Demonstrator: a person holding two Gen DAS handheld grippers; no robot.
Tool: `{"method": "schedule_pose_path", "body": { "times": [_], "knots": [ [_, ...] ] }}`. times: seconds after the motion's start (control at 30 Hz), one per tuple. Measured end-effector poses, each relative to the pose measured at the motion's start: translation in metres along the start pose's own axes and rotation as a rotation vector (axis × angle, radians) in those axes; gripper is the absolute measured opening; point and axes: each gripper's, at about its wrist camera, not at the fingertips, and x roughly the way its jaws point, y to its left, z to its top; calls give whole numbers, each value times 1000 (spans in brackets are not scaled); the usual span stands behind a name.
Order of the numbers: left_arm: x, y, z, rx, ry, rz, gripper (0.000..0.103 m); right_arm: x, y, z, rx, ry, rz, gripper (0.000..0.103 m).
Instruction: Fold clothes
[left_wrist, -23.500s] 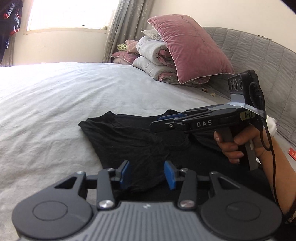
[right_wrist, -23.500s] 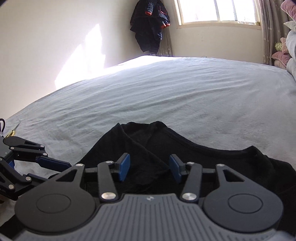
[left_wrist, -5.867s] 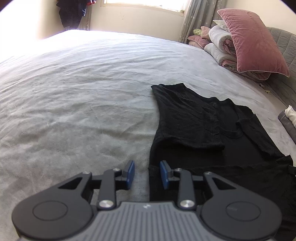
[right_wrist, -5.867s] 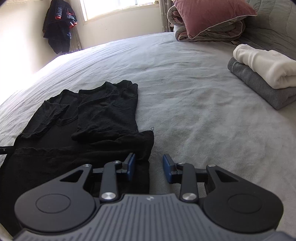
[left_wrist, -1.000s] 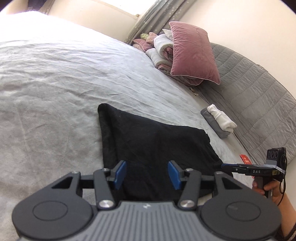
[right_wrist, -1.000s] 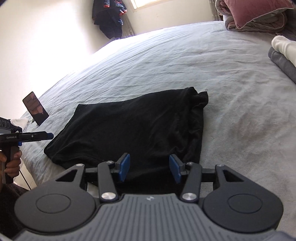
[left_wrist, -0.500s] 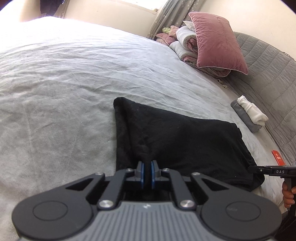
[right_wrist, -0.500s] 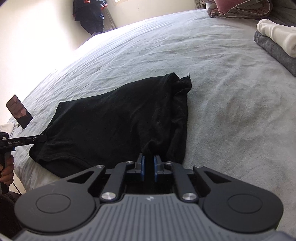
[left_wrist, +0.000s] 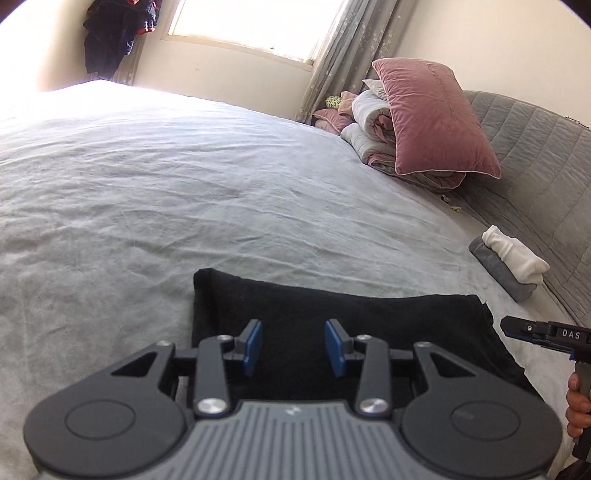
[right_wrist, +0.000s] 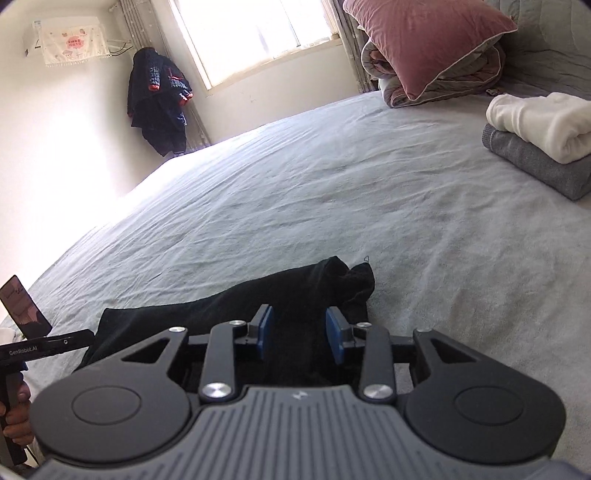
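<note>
Both sets of jaws are held apart, nothing gripped: left gripper (left_wrist: 293, 347) and right gripper (right_wrist: 298, 334) are poised over the folded black garment (left_wrist: 354, 317), which is laid flat on the grey bed (left_wrist: 184, 192) w/ a folded stack (right_wrist: 539, 147) well apart.

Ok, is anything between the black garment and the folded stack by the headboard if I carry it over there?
Nothing visible. From the black garment to the folded stack the right wrist view shows only bare bedsheet. Both the left tool and right tool are open over the garment, gripping nothing.
</note>
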Motion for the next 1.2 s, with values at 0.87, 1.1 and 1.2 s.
{"method": "schedule_pose_path", "body": {
  "times": [0.87, 1.1, 1.2],
  "knots": [
    [7, 19, 6, -91, -19, 50, 51, 18, -15, 3, -1, 1, -194, 45],
    [18, 19, 9, -157, -12, 81, 51, 17, -7, 9, 57, -34, -154, 45],
    [17, 19, 9, -163, -23, 132, 50, 22, 6, 8, 21, -18, -139, 45]
  ]
}}
